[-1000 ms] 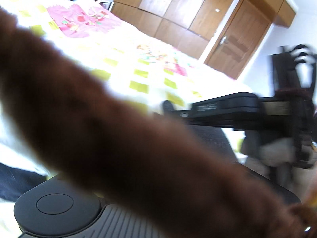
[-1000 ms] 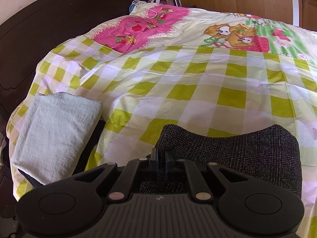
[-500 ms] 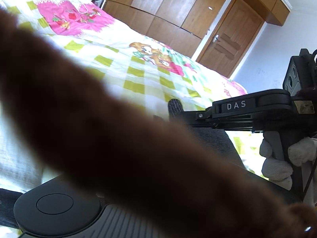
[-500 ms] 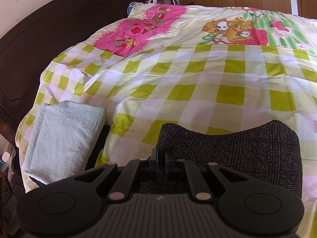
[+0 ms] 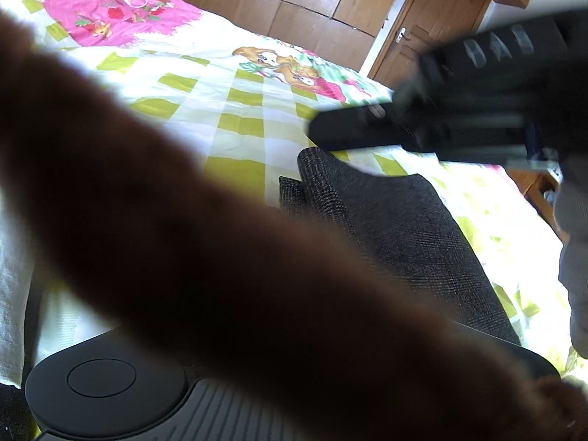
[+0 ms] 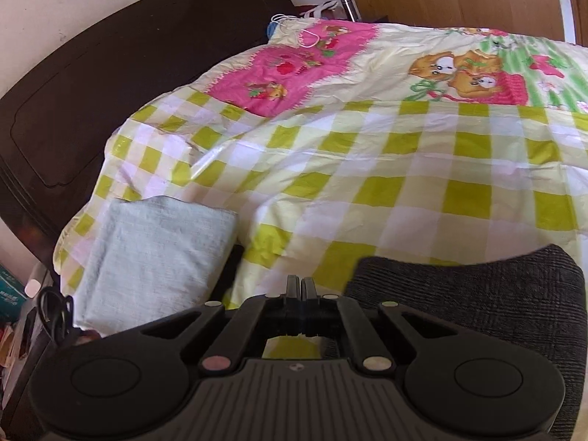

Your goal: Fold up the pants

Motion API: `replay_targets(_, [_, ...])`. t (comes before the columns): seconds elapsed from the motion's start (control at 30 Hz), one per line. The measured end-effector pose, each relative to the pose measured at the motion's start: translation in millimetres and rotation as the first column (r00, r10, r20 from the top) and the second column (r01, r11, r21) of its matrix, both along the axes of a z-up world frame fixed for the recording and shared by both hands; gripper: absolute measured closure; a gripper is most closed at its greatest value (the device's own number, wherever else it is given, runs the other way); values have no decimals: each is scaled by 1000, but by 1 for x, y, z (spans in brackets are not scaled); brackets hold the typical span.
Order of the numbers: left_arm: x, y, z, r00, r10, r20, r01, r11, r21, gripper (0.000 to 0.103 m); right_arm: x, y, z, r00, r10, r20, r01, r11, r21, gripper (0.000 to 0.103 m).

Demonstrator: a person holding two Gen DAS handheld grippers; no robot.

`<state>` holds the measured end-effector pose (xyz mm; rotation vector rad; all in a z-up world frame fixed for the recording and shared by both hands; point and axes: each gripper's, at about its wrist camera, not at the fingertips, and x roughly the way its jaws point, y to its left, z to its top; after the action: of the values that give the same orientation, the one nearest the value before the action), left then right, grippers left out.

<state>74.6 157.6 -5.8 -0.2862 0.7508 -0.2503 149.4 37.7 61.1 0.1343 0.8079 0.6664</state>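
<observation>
The right gripper (image 6: 300,286) has let go of the folded pants (image 6: 477,294) and lifted off to their left, its 2 fingers pressed together on nothing. The pants rest on the checkered bedspread (image 6: 367,169). A blurry brown sleeve (image 5: 220,257) hides the left gripper's fingers, so can't tell.

No lettering is reading clearly anywhere.
Three pale letter-like marks (image 5: 496,46) are showing on the black plastic body of the right gripper (image 5: 323,132) in the left wrist view, but motion blur is smearing them past reading. In the right wrist view, a tiny pale emblem (image 6: 294,367) is sitting on that gripper's ribbed black housing, too small to make out, and a teal cardboard box (image 6: 7,294) at the left edge is carrying dark print that is staying illegible.
</observation>
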Motion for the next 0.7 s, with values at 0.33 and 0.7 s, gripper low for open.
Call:
replay_targets(0.33, [-1,6,-3,1000,5,8,-5,999,-37,91,-2,4,-6,998,-66,25,69,973,-218,66])
replay_targets(0.7, [-1,8,-5,1000,-16,11,17,999,-52,92,-6,11,-26,992,-128,-15,115,933,-341,81])
